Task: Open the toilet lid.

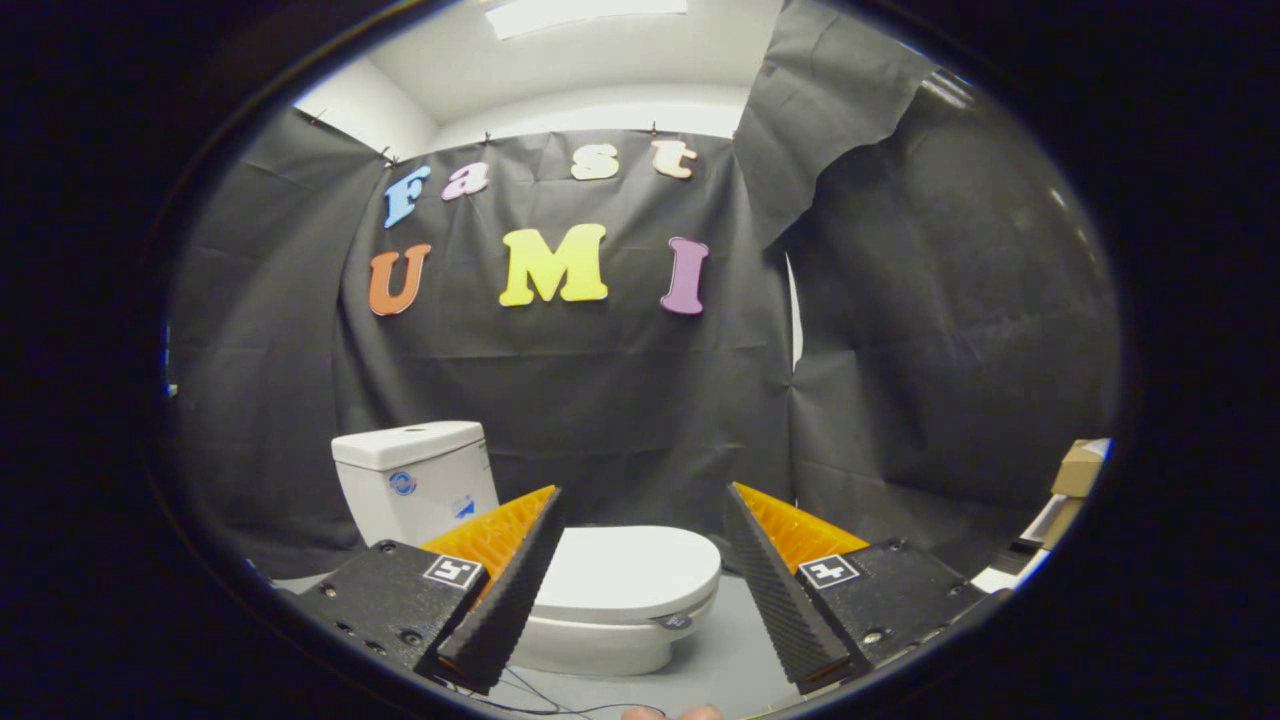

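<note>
Your gripper (640,500) hovers level, fingers spread wide, gripping nothing; the smooth, rounded white lid (625,570) lies closed between and beyond them; boxy tank (415,480) behind.

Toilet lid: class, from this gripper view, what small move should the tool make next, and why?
Probably ease the tool forward and down toward the front edge of the lid. The lid lies flat and closed on the bowl, beyond and between the open fingers, which touch nothing yet. Its front lip seems the nearest place to hook and lift.
</note>
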